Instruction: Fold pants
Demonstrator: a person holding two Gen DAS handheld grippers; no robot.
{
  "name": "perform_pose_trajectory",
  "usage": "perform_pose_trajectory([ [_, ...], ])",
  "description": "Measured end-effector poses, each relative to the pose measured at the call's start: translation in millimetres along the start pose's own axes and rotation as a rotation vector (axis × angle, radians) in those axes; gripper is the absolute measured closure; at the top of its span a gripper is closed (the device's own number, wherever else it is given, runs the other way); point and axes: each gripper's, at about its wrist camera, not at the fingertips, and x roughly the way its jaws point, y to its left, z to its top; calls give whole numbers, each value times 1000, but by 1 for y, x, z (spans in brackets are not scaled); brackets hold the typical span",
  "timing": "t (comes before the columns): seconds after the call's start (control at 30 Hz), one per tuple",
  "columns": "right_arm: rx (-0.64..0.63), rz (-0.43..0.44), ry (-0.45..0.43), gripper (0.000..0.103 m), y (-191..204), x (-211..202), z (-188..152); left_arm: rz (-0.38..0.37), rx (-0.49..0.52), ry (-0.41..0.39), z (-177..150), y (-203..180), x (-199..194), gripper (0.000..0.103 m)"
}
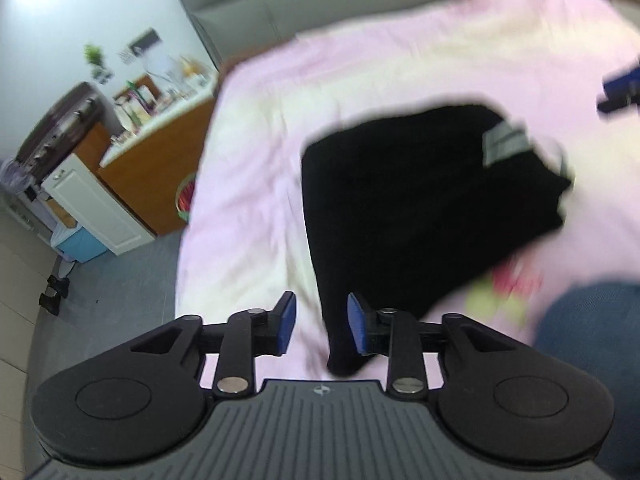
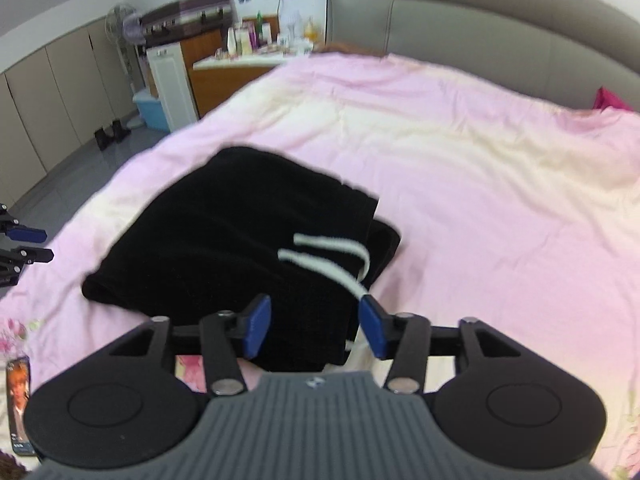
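Observation:
The black pants [image 1: 420, 208] lie folded in a compact bundle on the pink bedspread [image 1: 256, 168]. In the right wrist view the pants [image 2: 224, 240] show two white stripes [image 2: 328, 256] near their right end. My left gripper [image 1: 322, 322] is open and empty, held above the near left corner of the bundle. My right gripper [image 2: 314, 326] is open and empty, above the near right end of the pants. The left gripper also shows in the right wrist view [image 2: 24, 244], and the right gripper in the left wrist view [image 1: 620, 88].
The bed has a grey padded headboard [image 2: 480, 28]. A wooden dresser [image 1: 156, 172] with bottles stands left of the bed, beside a white cabinet [image 1: 96, 204] and a blue bin [image 2: 152, 114]. A phone [image 2: 18, 404] lies on the bed at my near left.

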Motion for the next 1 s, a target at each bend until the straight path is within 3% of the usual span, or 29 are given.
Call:
perform_pose_trajectory([
  [0.07, -4, -19, -62, 33, 5, -28, 9, 9, -61, -86, 17, -1, -29, 49],
  [0.1, -7, -28, -99, 30, 8, -45, 14, 6, -82, -131, 25, -2, -41, 46],
  [0.17, -10, -50, -161, 24, 16, -75, 17, 3, -123, -215, 37, -7, -67, 31],
  [0.27, -1, -82, -229, 14, 27, -118, 22, -8, -148, -311, 49, -17, -100, 20],
  [0.37, 8, -106, -300, 5, 34, -159, 18, -22, -146, -359, 55, -28, -123, 14],
  [0.53, 30, -159, -408, 5, 43, -217, -5, -79, -139, -415, 54, -43, -152, 10],
  [0.7, 119, -212, -449, 5, 42, -245, -40, -40, -141, -444, 44, -64, -169, 9],
  [0.83, 167, -231, -453, 5, 42, -251, -65, -61, -205, -429, 32, -74, -167, 9],
  [1.0, 188, -242, -411, 5, 42, -242, -88, -92, -280, -356, 11, -92, -146, 9],
])
